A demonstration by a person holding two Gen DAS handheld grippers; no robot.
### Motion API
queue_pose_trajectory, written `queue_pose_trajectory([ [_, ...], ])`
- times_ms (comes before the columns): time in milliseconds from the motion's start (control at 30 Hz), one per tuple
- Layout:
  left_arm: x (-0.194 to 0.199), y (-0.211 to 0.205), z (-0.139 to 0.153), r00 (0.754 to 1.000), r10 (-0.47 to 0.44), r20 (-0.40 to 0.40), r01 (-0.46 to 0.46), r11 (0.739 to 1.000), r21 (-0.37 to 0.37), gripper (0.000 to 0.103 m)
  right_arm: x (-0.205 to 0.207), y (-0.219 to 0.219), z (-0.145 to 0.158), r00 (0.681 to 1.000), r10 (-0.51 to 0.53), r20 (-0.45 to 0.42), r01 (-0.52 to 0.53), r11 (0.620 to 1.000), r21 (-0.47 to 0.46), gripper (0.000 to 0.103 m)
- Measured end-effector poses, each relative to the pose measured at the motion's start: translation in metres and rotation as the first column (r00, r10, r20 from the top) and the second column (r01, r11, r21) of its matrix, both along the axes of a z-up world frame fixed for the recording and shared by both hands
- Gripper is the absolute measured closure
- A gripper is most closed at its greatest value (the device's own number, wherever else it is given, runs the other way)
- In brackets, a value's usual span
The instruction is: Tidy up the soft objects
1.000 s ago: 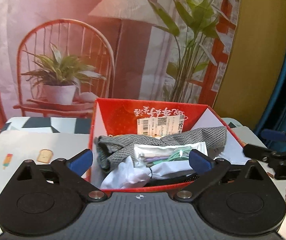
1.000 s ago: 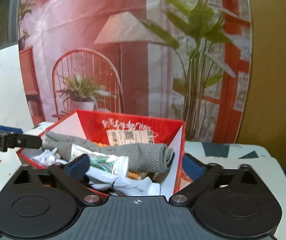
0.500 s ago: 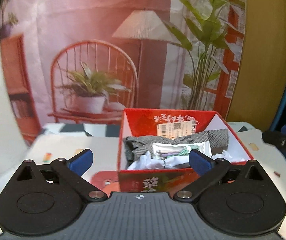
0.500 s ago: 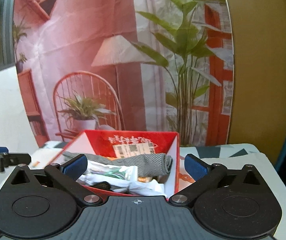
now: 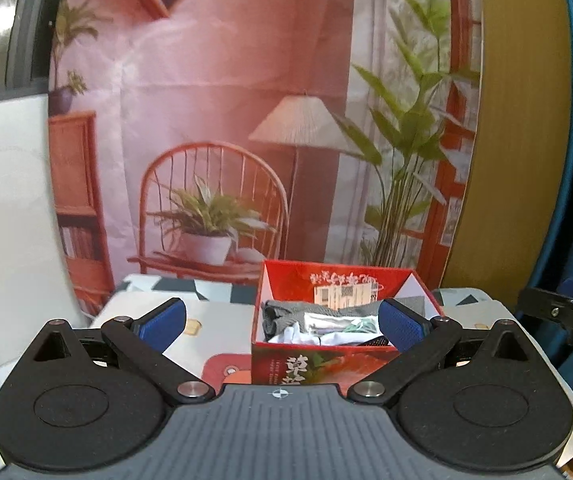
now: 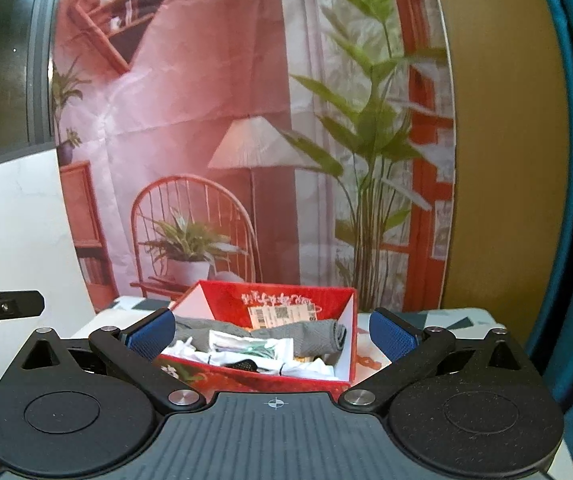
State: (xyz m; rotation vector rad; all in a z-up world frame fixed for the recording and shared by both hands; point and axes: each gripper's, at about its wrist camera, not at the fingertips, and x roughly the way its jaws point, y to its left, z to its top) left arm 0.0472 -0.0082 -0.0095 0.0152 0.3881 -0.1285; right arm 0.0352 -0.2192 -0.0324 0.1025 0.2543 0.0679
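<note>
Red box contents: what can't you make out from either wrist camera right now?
- Red box floor and lower layers: hidden in both views by the gray cloth and plastic packet.
- Dark item at the front edge: too small to identify.
- Box front: cut off by each gripper body.
- Label text: too small.

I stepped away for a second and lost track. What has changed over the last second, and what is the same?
Both grippers pulled back from the red box, which now looks smaller and farther in both wrist views. The left gripper and right gripper are open and empty, as before. Nothing was picked up or released. The grey cloth, plastic packet and white items lie in the box unchanged.
</note>
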Motion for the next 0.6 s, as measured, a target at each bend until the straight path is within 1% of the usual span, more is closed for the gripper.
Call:
queue_pose_trajectory([
  [133,-0.021,-0.002,0.012,0.999,0.022,0.032,-0.023,1.0,0.017,0.0,-0.027,0.001,0.012,0.999,-0.021,0.034,0.021,1.0,0.003,0.0],
  [267,-0.032,-0.005,0.018,0.999,0.012,0.042,-0.013,1.0,0.018,0.0,-0.042,0.001,0.017,0.999,-0.022,0.038,0.022,1.0,0.004,0.0],
  [400,-0.036,-0.007,0.02,0.999,0.019,0.05,-0.021,0.999,0.035,0.0,-0.049,0.003,0.019,0.999,-0.017,0.032,0.017,1.0,-0.01,0.0],
  [600,-0.034,-0.005,0.018,0.999,0.024,0.043,-0.025,0.999,0.035,0.0,-0.048,0.001,0.019,0.999,-0.024,0.021,0.024,1.0,-0.003,0.0],
])
